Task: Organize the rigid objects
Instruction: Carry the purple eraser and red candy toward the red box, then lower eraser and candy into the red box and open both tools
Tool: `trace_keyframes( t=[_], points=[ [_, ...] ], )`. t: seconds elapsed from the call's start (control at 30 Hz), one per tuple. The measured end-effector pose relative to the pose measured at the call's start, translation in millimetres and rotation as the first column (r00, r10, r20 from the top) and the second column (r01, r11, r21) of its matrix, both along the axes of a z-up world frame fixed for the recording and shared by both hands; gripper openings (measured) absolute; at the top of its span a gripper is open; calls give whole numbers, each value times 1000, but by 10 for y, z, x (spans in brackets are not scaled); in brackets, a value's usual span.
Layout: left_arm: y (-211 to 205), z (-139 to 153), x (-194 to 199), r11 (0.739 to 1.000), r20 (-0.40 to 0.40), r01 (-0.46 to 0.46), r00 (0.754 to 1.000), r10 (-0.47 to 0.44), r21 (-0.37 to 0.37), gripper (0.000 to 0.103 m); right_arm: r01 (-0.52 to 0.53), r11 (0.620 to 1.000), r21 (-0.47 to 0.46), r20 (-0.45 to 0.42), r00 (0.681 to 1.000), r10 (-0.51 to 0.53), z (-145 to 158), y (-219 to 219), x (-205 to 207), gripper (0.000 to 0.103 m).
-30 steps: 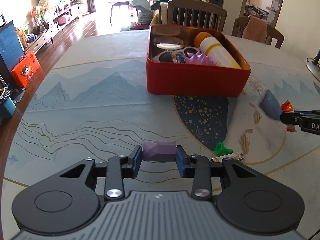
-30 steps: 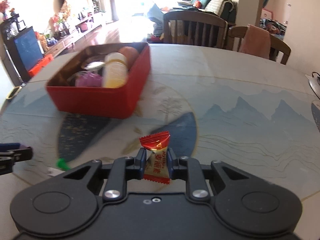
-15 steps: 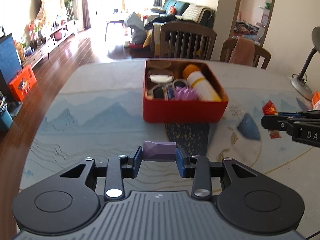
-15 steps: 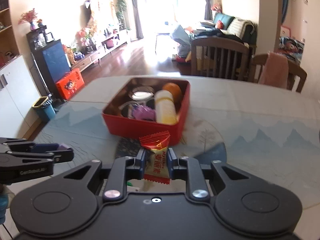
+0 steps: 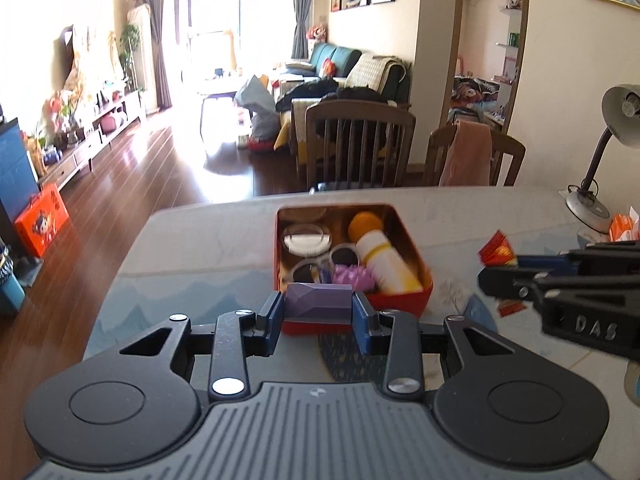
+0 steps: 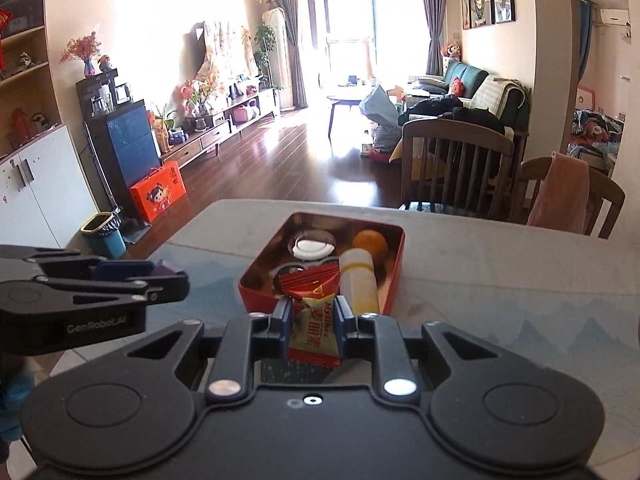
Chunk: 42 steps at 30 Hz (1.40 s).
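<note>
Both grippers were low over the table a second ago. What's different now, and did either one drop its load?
Both have lifted: each view now looks down on the red tin from higher, with more of the room showing. Nothing dropped. The left gripper still clamps the purple block, and the right gripper still pinches the red candy. The tin sits where it was, with the same contents inside.

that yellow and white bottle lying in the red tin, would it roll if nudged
Probably a little: the bottle is round and lies on its side. The tin wall and purple spiky thing beside it would likely stop it. It looks like smooth plastic, maybe slippery.
</note>
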State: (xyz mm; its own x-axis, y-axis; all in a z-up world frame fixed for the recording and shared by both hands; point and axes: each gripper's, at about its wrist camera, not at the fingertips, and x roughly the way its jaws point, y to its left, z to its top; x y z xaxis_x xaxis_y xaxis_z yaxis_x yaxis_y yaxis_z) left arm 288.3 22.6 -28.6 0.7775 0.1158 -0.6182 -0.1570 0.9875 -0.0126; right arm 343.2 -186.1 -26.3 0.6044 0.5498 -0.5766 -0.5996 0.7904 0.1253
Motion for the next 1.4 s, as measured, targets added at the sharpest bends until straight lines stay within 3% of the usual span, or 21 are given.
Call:
trace_keyframes(
  t=[0.13, 0.43, 0.83, 1.2, 1.4],
  points=[
    [-21, 67, 187, 1000, 12, 3, 1000, -3, 23, 35, -12, 1000, -6, 12, 1000, 12, 15, 79, 89, 21],
    [87, 70, 646, 1000, -1, -22, 1000, 22, -11, 35, -32, 998, -52, 15, 999, 33, -68, 234, 311, 21],
    [180, -308, 1248, 998, -90, -58, 994, 55, -25, 35, -84, 990, -117, -22, 996, 82, -343, 456, 749, 21],
    [224, -684, 1736, 997, -177, -72, 982, 69, -7, 35, -159, 974, -159, -71, 986, 150, -693, 599, 862, 21],
    [250, -886, 1886, 996, -215, -86, 973, 80, -18, 36, -174, 979, -107, -141, 977, 159, -781, 551, 931, 21]
  ],
)
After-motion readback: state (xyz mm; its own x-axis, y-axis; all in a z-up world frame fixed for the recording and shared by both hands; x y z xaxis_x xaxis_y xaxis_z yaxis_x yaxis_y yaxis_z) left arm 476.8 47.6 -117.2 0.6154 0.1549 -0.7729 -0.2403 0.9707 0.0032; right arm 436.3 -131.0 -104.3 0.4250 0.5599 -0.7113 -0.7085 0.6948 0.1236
